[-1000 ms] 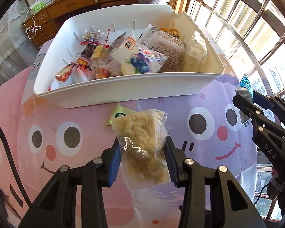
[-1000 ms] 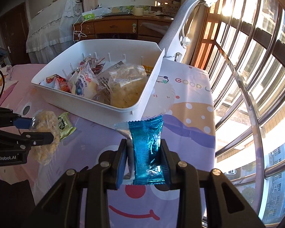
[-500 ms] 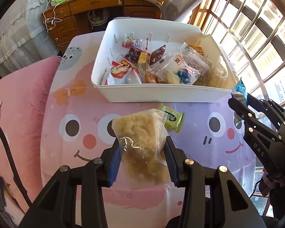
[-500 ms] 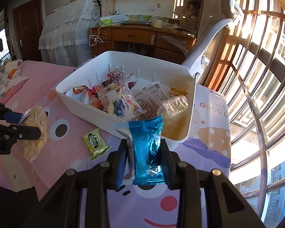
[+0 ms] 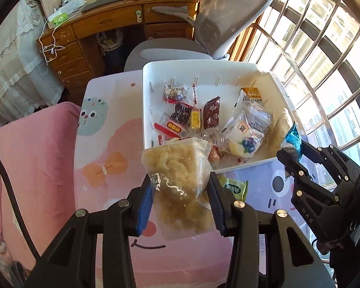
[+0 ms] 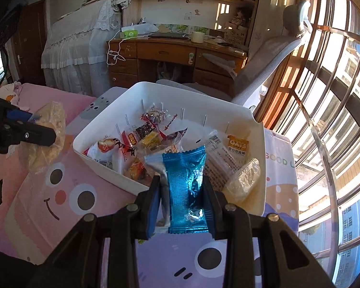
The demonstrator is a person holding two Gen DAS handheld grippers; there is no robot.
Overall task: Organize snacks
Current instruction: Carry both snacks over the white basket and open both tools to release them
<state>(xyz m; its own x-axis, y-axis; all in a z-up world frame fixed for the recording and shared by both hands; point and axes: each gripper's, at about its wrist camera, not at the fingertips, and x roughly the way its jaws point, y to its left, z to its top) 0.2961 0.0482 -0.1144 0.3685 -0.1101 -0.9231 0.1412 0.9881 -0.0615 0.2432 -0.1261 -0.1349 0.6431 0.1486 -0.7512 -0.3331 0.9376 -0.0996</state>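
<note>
Sunlit through a tall barred window, the room holds a wooden desk, a grey mesh chair and a lace-draped shape at the left; the work surface is a table under a pink and lilac cartoon-face cloth, its far edge meeting the chair seat. Nearest, the left gripper pinches a clear bag of pale crumbly snack between blue-padded fingers, holding it above the cloth just short of the near wall of the white bin. The right gripper clamps an upright shiny blue packet, poised at the bin's near rim. Beyond both, the bin is already crowded: red, brown and yellow wrapped sweets toward its left half, a blueberry-printed pouch, an oats sachet and another clear bag of crumbly snack in its right corner. A small green packet lies on the cloth, close before the bin wall, between the two grippers. Bare cloth spreads to the left of the bin; the window bars run close along the table's right side.
</note>
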